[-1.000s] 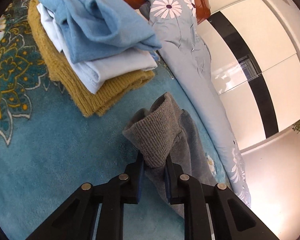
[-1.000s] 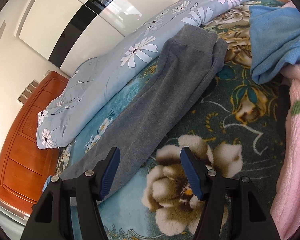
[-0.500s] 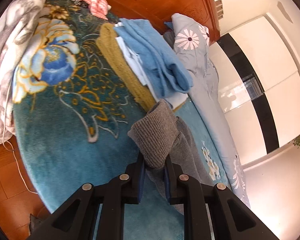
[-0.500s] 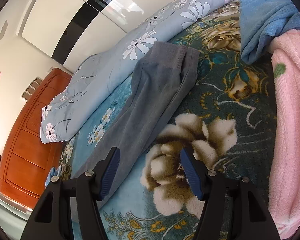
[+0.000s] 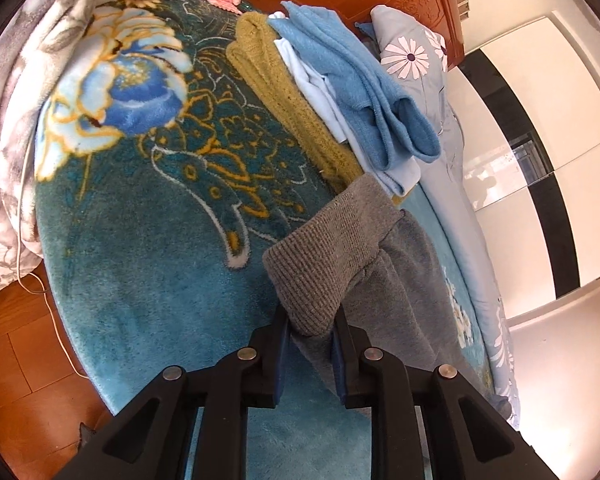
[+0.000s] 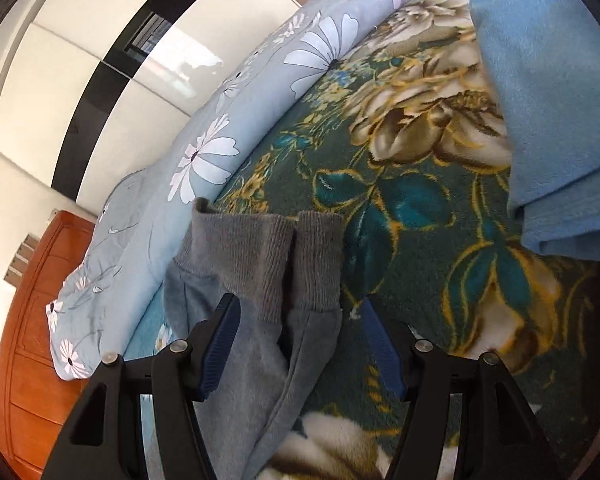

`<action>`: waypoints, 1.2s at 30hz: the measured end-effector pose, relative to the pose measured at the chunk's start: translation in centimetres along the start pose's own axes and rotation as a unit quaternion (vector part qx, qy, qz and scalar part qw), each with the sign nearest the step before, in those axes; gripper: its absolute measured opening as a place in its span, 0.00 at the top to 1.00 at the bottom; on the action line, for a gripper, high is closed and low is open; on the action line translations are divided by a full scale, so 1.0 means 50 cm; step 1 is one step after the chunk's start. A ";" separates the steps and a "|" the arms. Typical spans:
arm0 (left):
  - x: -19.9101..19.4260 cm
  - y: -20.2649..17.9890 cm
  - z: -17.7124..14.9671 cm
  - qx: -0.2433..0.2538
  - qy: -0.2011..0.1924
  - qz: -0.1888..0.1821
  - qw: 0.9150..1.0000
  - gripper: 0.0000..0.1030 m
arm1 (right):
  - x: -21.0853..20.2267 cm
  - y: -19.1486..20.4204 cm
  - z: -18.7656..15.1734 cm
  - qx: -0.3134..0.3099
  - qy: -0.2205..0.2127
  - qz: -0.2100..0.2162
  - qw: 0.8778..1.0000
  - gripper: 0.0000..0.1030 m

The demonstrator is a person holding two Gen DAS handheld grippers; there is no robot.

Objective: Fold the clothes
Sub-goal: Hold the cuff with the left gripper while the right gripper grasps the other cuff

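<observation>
Grey knitted trousers [image 6: 236, 344] lie stretched along the bed, on the teal floral plush blanket [image 5: 148, 280], beside the long roll of pale blue daisy-print quilt [image 6: 228, 128]. Long axis runs roughly parallel to that quilt.

Left gripper [image 5: 309, 354]: jaws easing apart, ribbed grey waistband end [image 5: 328, 264] between them and lifted clear of the blanket; pads look to be in contact with the knit yet. This end sits just short of the folded stack: mustard knit [image 5: 296, 120] at bottom, white layer, blue fleece [image 5: 360, 92] on top.

Right gripper [image 6: 300, 344]: jaws spread wide, nothing pinched. The two ribbed cuffs [image 6: 284, 256] lie side by side directly ahead, between and just beyond the fingertips, flat on the blanket. The right hand is the nearer to the cuffs, the left to the waist; my reading is that the cuffs are the next thing to be taken, by pushing forward along the legs' length.

Hard to tell:
- how far the pads actually overlap the cuffs
- middle of the trousers, cut off in both views
- blue fleece piece [image 6: 548, 112] at right, only partly seen
</observation>
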State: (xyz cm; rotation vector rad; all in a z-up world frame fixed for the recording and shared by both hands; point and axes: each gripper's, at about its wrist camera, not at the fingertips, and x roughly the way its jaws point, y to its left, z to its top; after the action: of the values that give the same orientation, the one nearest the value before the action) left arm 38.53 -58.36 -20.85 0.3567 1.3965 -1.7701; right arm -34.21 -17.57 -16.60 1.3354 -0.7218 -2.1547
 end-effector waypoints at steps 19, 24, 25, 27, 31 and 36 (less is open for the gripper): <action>0.005 -0.024 -0.004 0.030 0.001 0.026 0.999 0.76 | -0.025 0.045 0.024 -0.059 -0.025 -0.032 0.997 0.87; 0.009 -0.020 -0.004 0.018 0.009 0.022 1.000 0.74 | -0.121 0.197 -0.016 -0.166 -0.060 -0.007 0.984 0.87; 0.008 -0.017 -0.005 0.013 0.010 0.019 1.000 0.74 | -0.141 0.231 -0.036 -0.195 -0.064 0.001 0.979 0.87; 0.008 -0.014 -0.005 0.007 0.012 0.016 1.000 0.73 | -0.180 0.297 -0.087 -0.254 -0.070 0.016 0.965 0.87; 0.007 -0.018 -0.001 0.001 0.017 0.014 1.000 0.73 | -0.215 0.426 -0.215 -0.353 -0.054 0.051 0.933 0.86; 0.007 -0.014 0.003 -0.016 0.024 0.002 1.000 0.70 | -0.192 0.515 -0.421 -0.443 -0.003 0.084 0.893 0.86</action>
State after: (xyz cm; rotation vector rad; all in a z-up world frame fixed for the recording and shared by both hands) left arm 37.83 -58.62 -20.55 0.3878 1.4554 -1.7436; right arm -7.81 -33.86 -1.24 0.7289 0.1732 -1.9394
